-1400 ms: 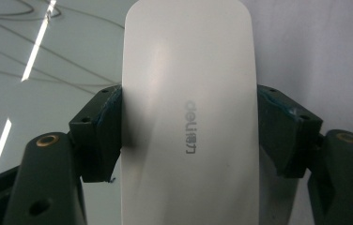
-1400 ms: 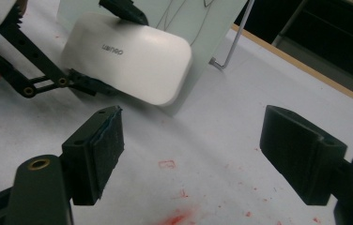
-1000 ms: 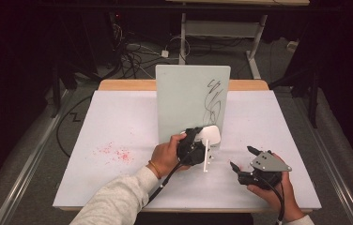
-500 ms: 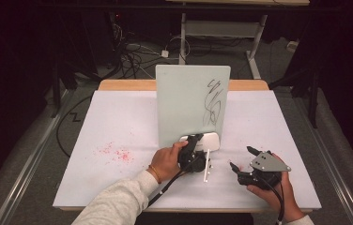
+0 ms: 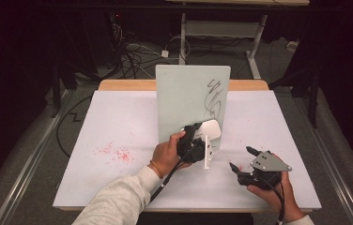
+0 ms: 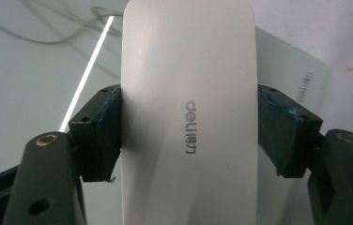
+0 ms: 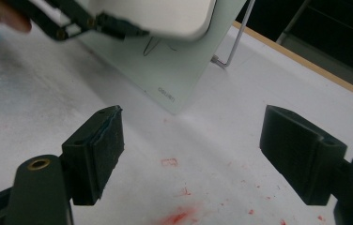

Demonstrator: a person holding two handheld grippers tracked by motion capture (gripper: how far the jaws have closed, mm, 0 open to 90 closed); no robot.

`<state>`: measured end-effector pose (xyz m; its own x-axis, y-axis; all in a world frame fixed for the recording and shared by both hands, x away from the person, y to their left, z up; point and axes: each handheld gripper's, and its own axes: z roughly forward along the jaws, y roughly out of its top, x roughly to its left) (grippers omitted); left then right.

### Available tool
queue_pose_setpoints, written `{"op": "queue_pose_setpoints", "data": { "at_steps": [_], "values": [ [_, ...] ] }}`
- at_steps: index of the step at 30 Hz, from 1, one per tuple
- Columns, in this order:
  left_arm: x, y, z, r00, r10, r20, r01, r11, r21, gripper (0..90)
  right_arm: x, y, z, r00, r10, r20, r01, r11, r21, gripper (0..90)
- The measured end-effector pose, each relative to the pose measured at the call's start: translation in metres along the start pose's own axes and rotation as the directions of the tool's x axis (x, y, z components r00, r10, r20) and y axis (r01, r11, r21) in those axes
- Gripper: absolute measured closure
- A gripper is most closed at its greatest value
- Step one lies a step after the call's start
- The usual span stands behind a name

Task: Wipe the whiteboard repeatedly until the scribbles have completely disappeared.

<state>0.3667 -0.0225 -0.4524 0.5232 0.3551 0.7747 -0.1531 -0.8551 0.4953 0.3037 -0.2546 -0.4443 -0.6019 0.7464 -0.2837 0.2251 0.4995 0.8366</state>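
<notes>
From the high view, the left gripper (image 5: 202, 136) is clamping a smooth white rounded eraser (image 5: 207, 129) against the lower part of a pale green, glassy upright board (image 5: 186, 101), at about five o'clock from the board's middle. Thin black scribbles (image 5: 213, 101) are marking the board's face. The matte white counter (image 5: 118, 122) is carrying red smudges (image 5: 113, 153) at eight o'clock. The right gripper (image 5: 244, 158) is resting at four o'clock, jaws spread wide and holding nothing.

In the left gripper view, the black jaws are pressing both flanks of the glossy, oblong eraser (image 6: 188, 112), grey lettering on its shell.

In the right gripper view, the blocky jaws are standing wide over the red-flecked counter (image 7: 212, 154), the board (image 7: 174, 61) at twelve o'clock.
</notes>
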Motion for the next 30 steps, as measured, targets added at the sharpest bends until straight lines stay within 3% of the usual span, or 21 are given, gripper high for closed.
{"op": "queue_pose_setpoints", "data": {
  "at_steps": [1, 2, 3, 4, 6, 8, 9, 11, 12, 13, 15, 17, 21, 22, 25, 30],
  "values": [
    [-0.007, -0.001, 0.002, 0.9997, 0.024, 0.006, -0.024, 0.9997, 0.003, 29.3, 0.0, 0.0, 0.0, 1.0, -0.002, -0.003, 0.002, 1.0, -0.001, 22.6],
    [-0.023, -0.003, 0.004, 0.9944, 0.105, 0.008, -0.106, 0.9941, 0.026, 29.3, 0.0, 0.0, 0.0, 1.0, -0.002, -0.004, 0.002, 1.0, -0.001, 22.7],
    [-0.023, -0.003, 0.004, 0.9944, 0.105, 0.008, -0.106, 0.9941, 0.026, 29.3, 0.0, 0.0, 0.0, 1.0, -0.003, -0.003, 0.003, 1.0, -0.001, 22.8],
    [-0.036, -0.004, 0.006, 0.984, 0.177, 0.021, -0.178, 0.9832, 0.041, 29.3, 0.0, 0.0, 0.0, 1.0, -0.002, -0.003, 0.002, 1.0, 0.001, 22.8],
    [-0.041, -0.006, 0.007, 0.9821, 0.186, 0.031, -0.187, 0.9815, 0.041, 29.3, 0.0, 0.0, 0.0, 1.0, 0.001, -0.006, -0.001, 1.0, 0.002, 22.8],
    [-0.047, -0.009, 0.007, 0.9758, 0.218, 0.012, -0.219, 0.9747, 0.046, 29.2, 0.001, 0.0, 0.0, 1.0, 0.0, -0.008, 0.0, 1.0, 0.0, 22.6],
    [-0.039, -0.012, 0.005, 0.9814, 0.188, 0.038, -0.189, 0.9812, 0.038, 29.3, 0.001, 0.0, 0.0, 1.0, 0.002, -0.009, -0.002, 1.0, -0.004, 22.4],
    [-0.035, -0.016, 0.003, 0.9837, 0.172, 0.054, -0.174, 0.9838, 0.043, 29.2, 0.001, 0.0, -0.001, 0.9999, 0.004, -0.01, -0.005, 1.0, -0.009, 22.4],
    [-0.033, -0.021, 0.0, 0.9799, 0.188, 0.066, -0.192, 0.9801, 0.051, 29.2, 0.001, 0.0, -0.002, 0.9999, 0.004, -0.01, -0.004, 1.0, -0.011, 22.4],
    [-0.032, -0.029, -0.003, 0.9711, 0.23, 0.065, -0.234, 0.9695, 0.072, 29.2, 0.001, -0.001, -0.002, 1.0, 0.0, -0.009, 0.0, 1.0, -0.012, 22.3],
    [-0.03, -0.037, -0.007, 0.9629, 0.262, 0.064, -0.267, 0.9593, 0.091, 29.3, 0.0, -0.001, -0.002, 0.9999, 0.006, -0.01, -0.006, 1.0, -0.01, 22.4],
    [-0.029, -0.04, -0.008, 0.9618, 0.266, 0.065, -0.271, 0.9574, 0.098, 29.2, 0.0, -0.001, -0.002, 0.9999, 0.007, -0.009, -0.007, 1.0, -0.01, 22.4],
    [-0.026, -0.052, -0.013, 0.9503, 0.307, 0.054, -0.311, 0.9416, 0.129, 29.2, 0.001, 0.0, -0.003, 1.0, 0.002, -0.006, -0.002, 1.0, -0.012, 22.4],
    [-0.026, -0.053, -0.014, 0.9512, 0.304, 0.052, -0.308, 0.9422, 0.13, 29.2, 0.001, 0.0, -0.003, 1.0, 0.002, -0.006, -0.002, 1.0, -0.012, 22.4],
    [-0.03, -0.048, -0.011, 0.95, 0.311, 0.027, -0.312, 0.9402, 0.137, 29.3, 0.003, 0.002, -0.002, 1.0, 0.001, -0.004, -0.001, 1.0, -0.011, 22.5],
    [-0.039, -0.026, -0.002, 0.9522, 0.305, 0.0, -0.303, 0.943, 0.138, 29.3, 0.006, 0.004, -0.003, 1.0, -0.001, 0.0, 0.001, 1.0, -0.013, 22.9]
  ]
}}
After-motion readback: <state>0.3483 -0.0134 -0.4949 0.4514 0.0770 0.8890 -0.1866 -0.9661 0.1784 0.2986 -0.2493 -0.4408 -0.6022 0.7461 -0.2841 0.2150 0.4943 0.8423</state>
